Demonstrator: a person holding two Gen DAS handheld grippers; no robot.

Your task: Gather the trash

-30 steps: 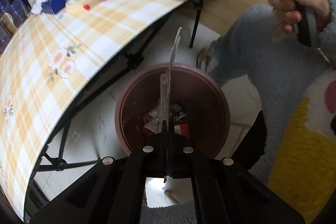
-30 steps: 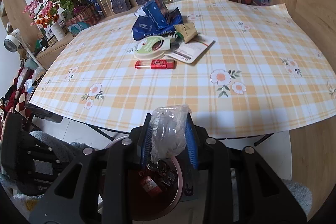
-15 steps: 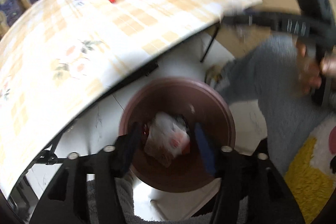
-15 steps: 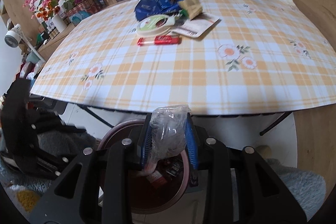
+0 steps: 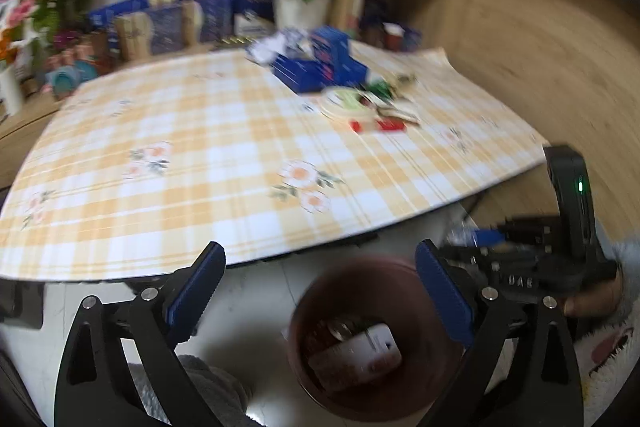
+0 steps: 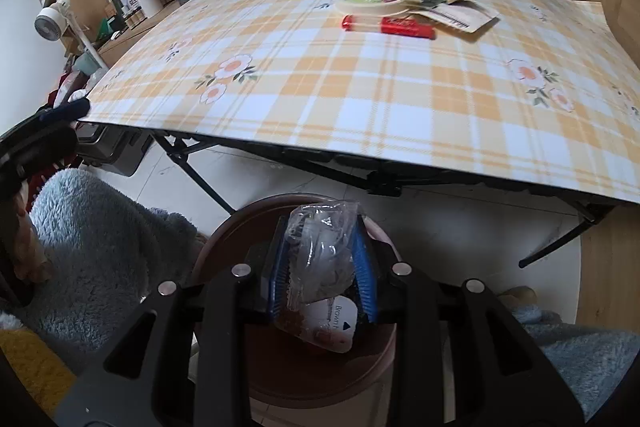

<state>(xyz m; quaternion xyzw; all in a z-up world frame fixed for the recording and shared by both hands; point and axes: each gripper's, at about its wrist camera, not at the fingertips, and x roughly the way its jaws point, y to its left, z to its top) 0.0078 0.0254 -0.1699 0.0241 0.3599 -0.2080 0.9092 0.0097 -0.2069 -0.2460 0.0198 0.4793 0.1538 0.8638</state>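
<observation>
Two grippers, diff states: my left gripper (image 5: pixel 316 291) now gapes empty, its wrapper (image 5: pixel 356 355) dropped into the bin (image 5: pixel 436 379) a sec ago, so that piece is done. Right gripper (image 6: pixel 322 267) still pinches a clear plastic bag (image 6: pixel 320 251) over the bin (image 6: pixel 224 239). Wrapper (image 6: pixel 334 325) reads "Brown…". Farther, more trash by the red lighter (image 6: pixel 388 25) on the table (image 6: pixel 400 99).

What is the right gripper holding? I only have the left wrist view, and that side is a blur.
Observer: The right gripper is shut on a crumpled clear plastic wrapper.
Operator: Is it over the bin?
Observer: Yes. In the right wrist view the wrapper hangs above the brown bin, inside its rim.
Operator: And the red blur on the table?
Observer: That is a red lighter, lying flat beside the pile of litter.
</observation>
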